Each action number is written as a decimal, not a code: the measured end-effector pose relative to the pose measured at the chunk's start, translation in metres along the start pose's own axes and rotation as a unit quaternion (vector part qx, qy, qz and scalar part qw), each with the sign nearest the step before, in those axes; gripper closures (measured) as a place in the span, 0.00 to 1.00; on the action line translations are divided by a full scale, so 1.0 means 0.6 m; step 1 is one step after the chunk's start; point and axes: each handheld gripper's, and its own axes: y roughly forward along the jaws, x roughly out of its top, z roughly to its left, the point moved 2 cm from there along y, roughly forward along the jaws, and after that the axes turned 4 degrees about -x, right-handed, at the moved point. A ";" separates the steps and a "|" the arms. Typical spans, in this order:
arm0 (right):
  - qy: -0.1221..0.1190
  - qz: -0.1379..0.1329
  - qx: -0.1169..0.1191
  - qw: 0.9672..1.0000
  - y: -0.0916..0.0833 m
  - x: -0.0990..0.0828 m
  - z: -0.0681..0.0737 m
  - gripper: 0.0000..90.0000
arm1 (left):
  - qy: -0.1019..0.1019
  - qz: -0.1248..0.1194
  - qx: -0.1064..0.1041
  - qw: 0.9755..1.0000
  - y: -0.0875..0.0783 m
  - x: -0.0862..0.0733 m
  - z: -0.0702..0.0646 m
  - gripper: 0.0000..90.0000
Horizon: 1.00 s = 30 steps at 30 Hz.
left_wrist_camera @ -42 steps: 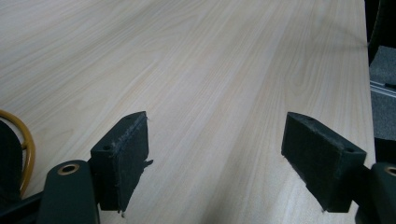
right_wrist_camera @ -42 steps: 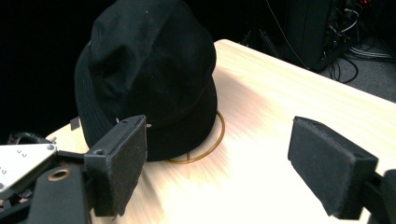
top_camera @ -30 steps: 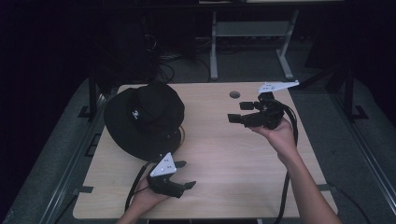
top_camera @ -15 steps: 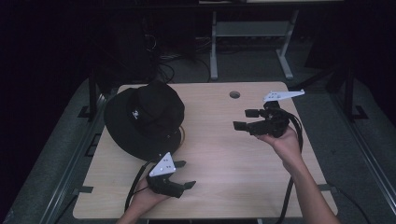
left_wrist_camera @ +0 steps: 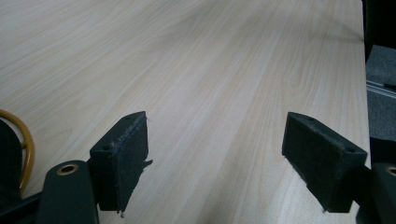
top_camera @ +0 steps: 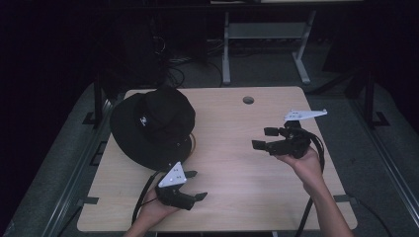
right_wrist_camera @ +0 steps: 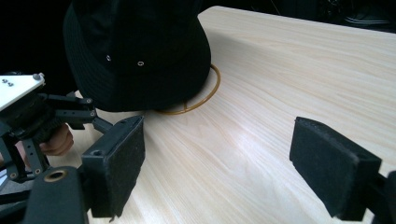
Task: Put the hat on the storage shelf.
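Note:
A black bucket hat (top_camera: pixel 152 126) with a small white logo rests on the left part of the light wooden table (top_camera: pixel 232 173); a thin tan cord (top_camera: pixel 191 143) curls out from under its brim. The hat (right_wrist_camera: pixel 140 51) and the cord (right_wrist_camera: pixel 205 95) also appear in the right gripper view. My left gripper (top_camera: pixel 195 184) rests near the front edge, just below the hat, open with nothing between its pads (left_wrist_camera: pixel 123 154). My right gripper (top_camera: pixel 264 138) is held above the right half of the table, pointing left toward the hat, open and empty.
A round cable hole (top_camera: pixel 248 99) lies near the table's far edge. Cables trail off the front edge from both grippers. Beyond the table stand a metal frame (top_camera: pixel 226 49) and dark floor with wires. Grey rails run along both sides.
My right gripper has moved down and toward the near side, away from the far right corner, staying open. The left gripper and the hat have not moved.

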 end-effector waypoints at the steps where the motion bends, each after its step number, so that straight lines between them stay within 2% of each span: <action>1: 0.002 0.002 0.000 1.000 -0.002 -0.003 0.000 0.20 | 0.001 0.000 0.000 1.000 0.000 0.000 0.000 0.25; 30: 0.021 0.009 -0.012 1.000 -0.019 -0.089 -0.011 0.19 | -0.008 0.000 0.004 1.000 0.000 -0.003 -0.001 0.24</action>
